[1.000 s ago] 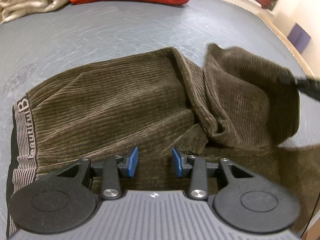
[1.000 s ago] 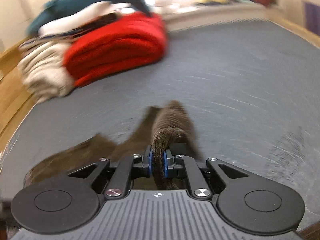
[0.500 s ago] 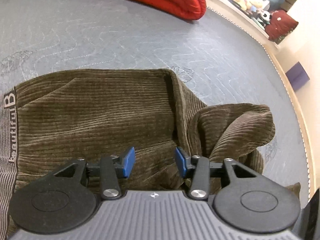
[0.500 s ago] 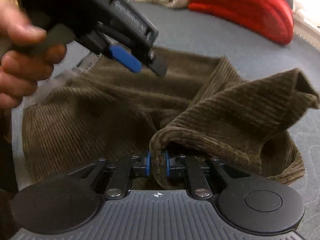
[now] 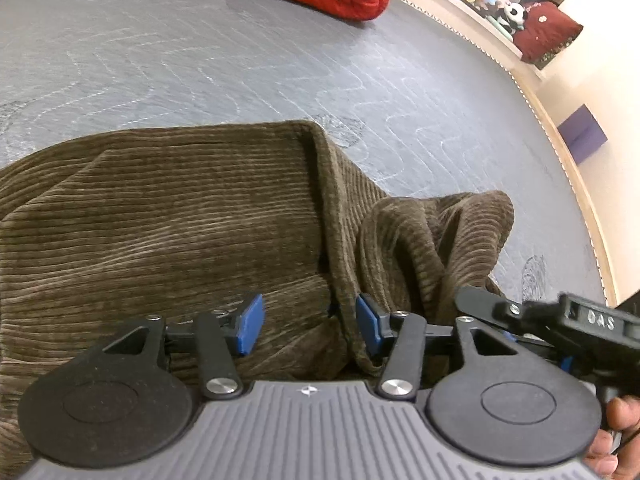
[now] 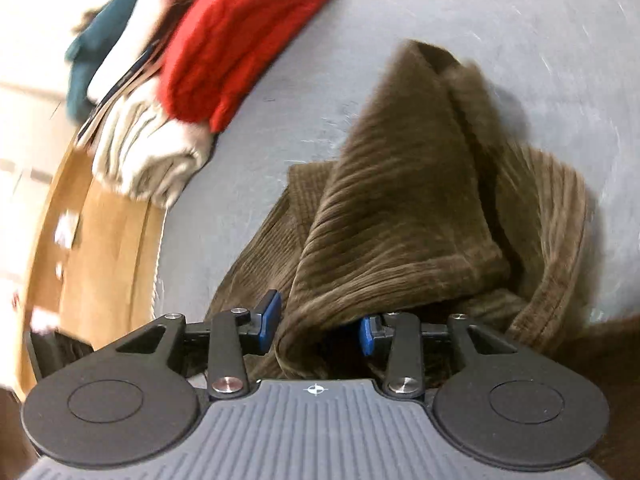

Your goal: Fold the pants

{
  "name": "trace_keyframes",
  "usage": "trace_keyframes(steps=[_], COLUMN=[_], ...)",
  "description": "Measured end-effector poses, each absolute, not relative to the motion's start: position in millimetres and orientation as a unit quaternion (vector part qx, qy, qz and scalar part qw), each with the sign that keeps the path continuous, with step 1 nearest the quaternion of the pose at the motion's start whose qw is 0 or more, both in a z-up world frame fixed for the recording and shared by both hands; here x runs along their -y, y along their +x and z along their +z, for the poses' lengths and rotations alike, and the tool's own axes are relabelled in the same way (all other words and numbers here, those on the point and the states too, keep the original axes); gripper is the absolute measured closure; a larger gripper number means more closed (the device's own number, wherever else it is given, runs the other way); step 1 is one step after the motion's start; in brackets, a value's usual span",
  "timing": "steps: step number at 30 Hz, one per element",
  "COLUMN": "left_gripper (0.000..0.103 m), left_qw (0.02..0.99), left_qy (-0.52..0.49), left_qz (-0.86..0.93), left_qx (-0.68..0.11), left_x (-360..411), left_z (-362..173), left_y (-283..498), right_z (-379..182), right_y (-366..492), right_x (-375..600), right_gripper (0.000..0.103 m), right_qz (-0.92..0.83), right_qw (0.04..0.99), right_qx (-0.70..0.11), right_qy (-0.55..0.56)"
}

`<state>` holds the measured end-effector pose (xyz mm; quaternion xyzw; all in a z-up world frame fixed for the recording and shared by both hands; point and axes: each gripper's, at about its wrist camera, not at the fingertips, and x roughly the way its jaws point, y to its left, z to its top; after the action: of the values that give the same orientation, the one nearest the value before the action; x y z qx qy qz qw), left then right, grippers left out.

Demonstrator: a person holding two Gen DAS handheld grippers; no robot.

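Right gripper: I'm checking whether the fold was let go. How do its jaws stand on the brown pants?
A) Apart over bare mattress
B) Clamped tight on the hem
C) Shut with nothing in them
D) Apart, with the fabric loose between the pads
D: the right gripper has just been opening; its blue pads stand apart with the pants hem draped loosely between them.

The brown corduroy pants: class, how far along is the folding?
Done: the pants lie doubled on the grey mattress. In hand: right tongs have just opened, the bunched leg end between them; left tongs open. Left: flattening that heap.
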<state>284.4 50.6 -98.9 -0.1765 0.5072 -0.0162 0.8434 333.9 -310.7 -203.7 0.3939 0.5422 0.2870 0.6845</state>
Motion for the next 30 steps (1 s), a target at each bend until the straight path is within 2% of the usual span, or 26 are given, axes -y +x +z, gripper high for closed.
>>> trace_keyframes(steps=[6, 8, 11, 20, 25, 28, 30], left_gripper=[0.046, 0.046, 0.046, 0.046, 0.049, 0.053, 0.053], left_qw=[0.847, 0.849, 0.85, 0.855, 0.885, 0.897, 0.897], left_qy=[-0.173, -0.171, -0.168, -0.158, -0.133, -0.112, -0.097], left_qz=[-0.013, -0.01, -0.006, 0.005, 0.001, -0.03, -0.058], left_qx=[-0.502, -0.499, -0.5, -0.493, -0.446, -0.426, -0.427], left_x=[-42, -42, -42, -34, -26, -15, -4], left_z=[-99, -98, -100, -105, -93, -89, -93], left_y=[292, 294, 296, 303, 301, 301, 302], right_z=[-216, -212, -204, -182, -162, -161, -174], right_y=[328, 332, 334, 358, 377, 374, 367], right_x=[303, 299, 296, 327, 381, 463, 507], right_gripper=[0.065, 0.077, 0.086, 0.095, 0.096, 0.096, 0.096], right_qz=[0.255, 0.244, 0.246, 0.263, 0.199, 0.059, -0.06], right_qw=[0.677, 0.687, 0.713, 0.764, 0.827, 0.86, 0.864], right_qx=[-0.556, -0.551, -0.532, -0.47, -0.351, -0.24, -0.221], right_qy=[0.411, 0.406, 0.384, 0.356, 0.391, 0.447, 0.447])
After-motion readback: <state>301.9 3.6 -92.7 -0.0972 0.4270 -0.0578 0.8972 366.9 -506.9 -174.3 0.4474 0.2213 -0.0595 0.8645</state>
